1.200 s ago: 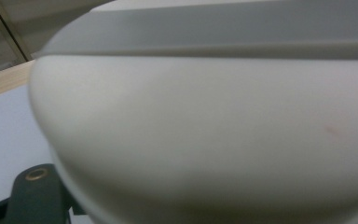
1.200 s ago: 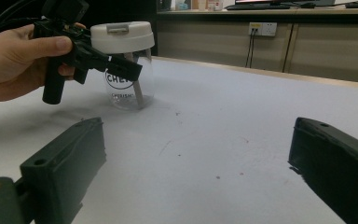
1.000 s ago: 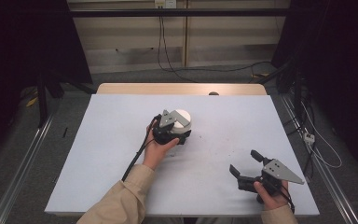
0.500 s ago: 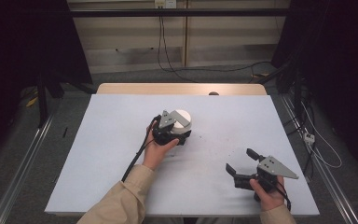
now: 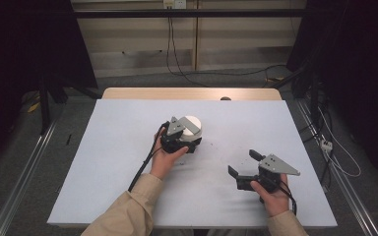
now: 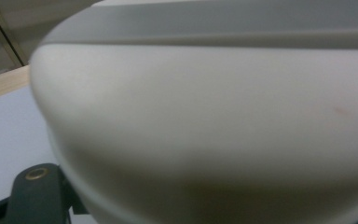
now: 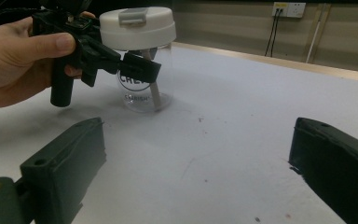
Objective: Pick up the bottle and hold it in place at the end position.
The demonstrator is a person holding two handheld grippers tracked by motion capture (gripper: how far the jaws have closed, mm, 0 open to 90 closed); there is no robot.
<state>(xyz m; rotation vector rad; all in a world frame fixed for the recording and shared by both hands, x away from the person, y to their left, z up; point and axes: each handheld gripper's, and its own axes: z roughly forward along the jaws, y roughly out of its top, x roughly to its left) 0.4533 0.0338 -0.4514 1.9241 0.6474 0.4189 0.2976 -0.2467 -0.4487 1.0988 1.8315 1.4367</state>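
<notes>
A clear jar (image 7: 137, 93) with a white lid (image 5: 193, 125) stands near the middle of the white table (image 5: 113, 162), with a pale stick (image 7: 154, 93) leaning inside it. My left gripper (image 5: 186, 142) is shut on the jar just under the lid, one black jaw across its front. In the left gripper view the lid (image 6: 205, 116) looms blurred and very close. My right gripper (image 5: 242, 162) hovers at the front right with its jaws wide open and pointing at the jar. Bare table lies between those jaws (image 7: 196, 163).
A wooden strip (image 5: 192, 93) runs along the table's far edge. Beyond it are cables and a wall socket (image 7: 288, 8). Metal rails (image 5: 24, 177) flank the table on the floor. A small box (image 5: 327, 145) with wires lies on the floor at the right.
My right gripper has slid left and a little forward, nearer the jar, jaws still open. The left hand, its gripper and the jar have not moved.
</notes>
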